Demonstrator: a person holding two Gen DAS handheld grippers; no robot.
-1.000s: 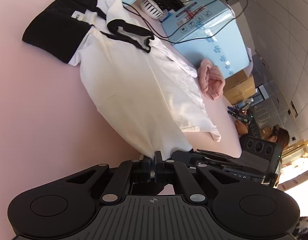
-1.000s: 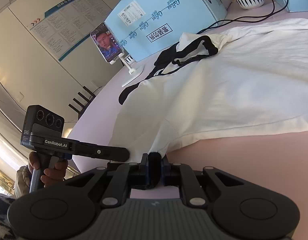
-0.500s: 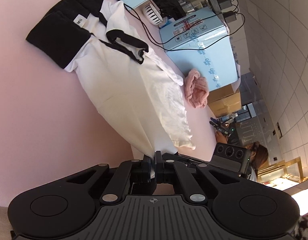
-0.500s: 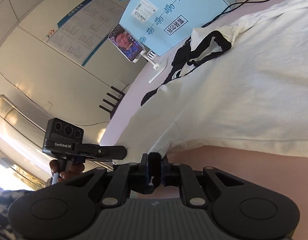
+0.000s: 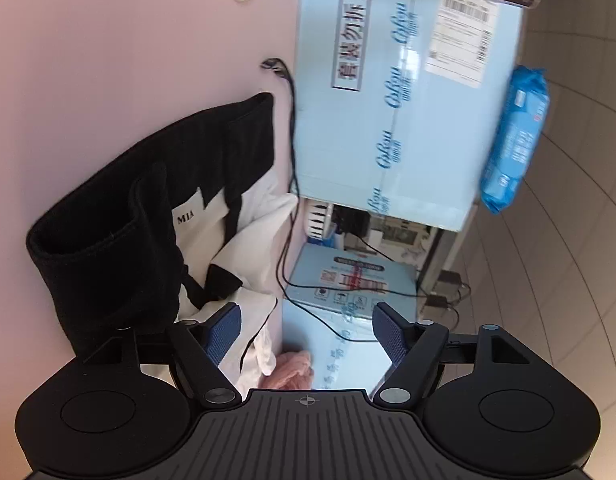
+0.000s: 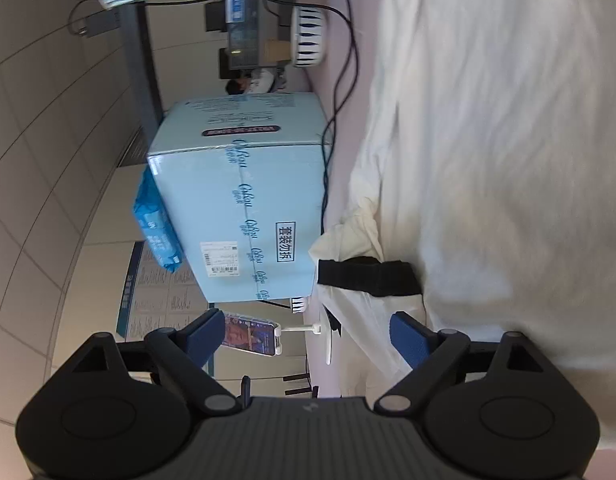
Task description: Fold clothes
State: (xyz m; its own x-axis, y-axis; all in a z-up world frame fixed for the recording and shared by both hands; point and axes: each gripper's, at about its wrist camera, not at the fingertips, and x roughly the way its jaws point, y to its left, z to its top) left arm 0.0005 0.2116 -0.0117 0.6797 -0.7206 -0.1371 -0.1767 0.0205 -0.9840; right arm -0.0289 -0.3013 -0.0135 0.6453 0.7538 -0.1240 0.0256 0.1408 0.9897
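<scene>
A white shirt with black sleeves and black collar trim lies on the pink table. In the left wrist view its black sleeve (image 5: 148, 216) and white folds (image 5: 252, 240) lie at the left, just beyond my left gripper (image 5: 308, 332), which is open and empty. In the right wrist view the white shirt body (image 6: 488, 140) fills the right side and its black collar band (image 6: 368, 276) sits just ahead of my right gripper (image 6: 308, 332), which is open and empty.
A large light-blue carton (image 5: 396, 92) (image 6: 244, 204) stands on the table with a blue wipes pack (image 5: 516, 140) on it. A smaller blue box (image 5: 348, 284), black cables (image 5: 288, 128), a striped bowl (image 6: 308, 36), a phone on a stand (image 6: 252, 332) and a pink cloth (image 5: 292, 372) lie near.
Both grippers were shut on the shirt's hem and are now open and empty. Both have swung round close to the collar end of the shirt.
</scene>
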